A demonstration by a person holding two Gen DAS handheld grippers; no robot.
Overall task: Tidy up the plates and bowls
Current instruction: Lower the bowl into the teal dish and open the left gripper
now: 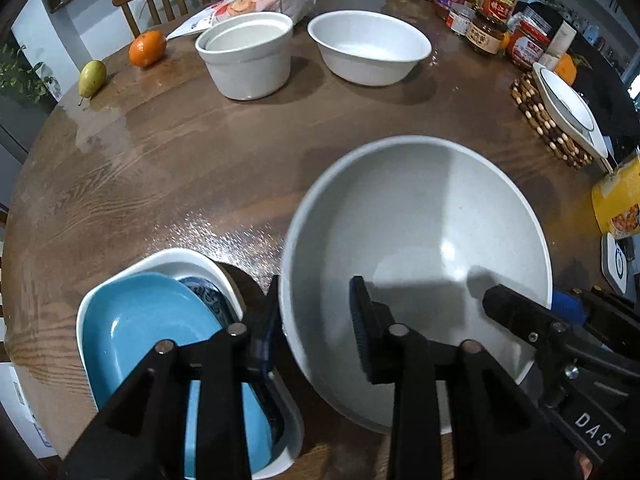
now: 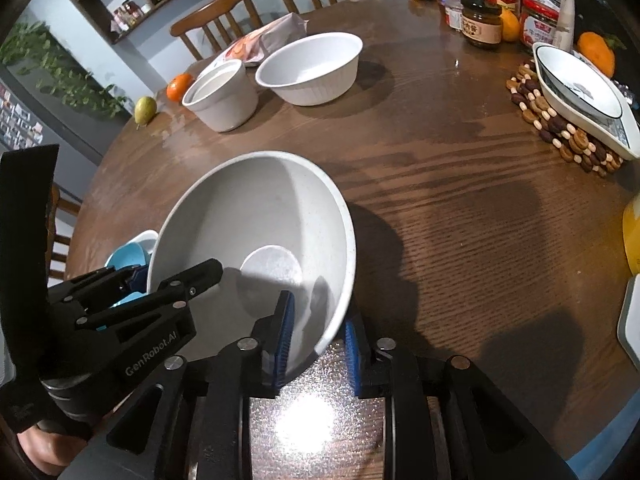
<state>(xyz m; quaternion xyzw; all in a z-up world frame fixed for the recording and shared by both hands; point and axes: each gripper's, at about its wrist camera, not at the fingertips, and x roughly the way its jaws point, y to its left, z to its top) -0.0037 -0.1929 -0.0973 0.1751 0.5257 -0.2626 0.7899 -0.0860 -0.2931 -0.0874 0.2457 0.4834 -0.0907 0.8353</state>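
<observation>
Two hand-held grippers share one big speckled grey bowl (image 1: pixel 416 264) low over the round wooden bench (image 1: pixel 168 168); the left hand-held gripper (image 1: pixel 316 320) straddles its near-left rim, the right hand-held gripper (image 2: pixel 316 332) its near-right rim, but each stands slightly spread, pads not plainly pressing; looks like the set-down step, beside the white dish (image 1: pixel 176 258) holding a blue plate (image 1: pixel 148 320); next, back both off cleanly.

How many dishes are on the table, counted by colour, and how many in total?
White or grey: 5, the large grey bowl, the straight-sided bowl, the wide bowl, the dish on the bead mat, the oblong dish.
Blue: 1, the blue plate.
Blue-patterned: 1, the patterned dish.
Total: 7
</observation>
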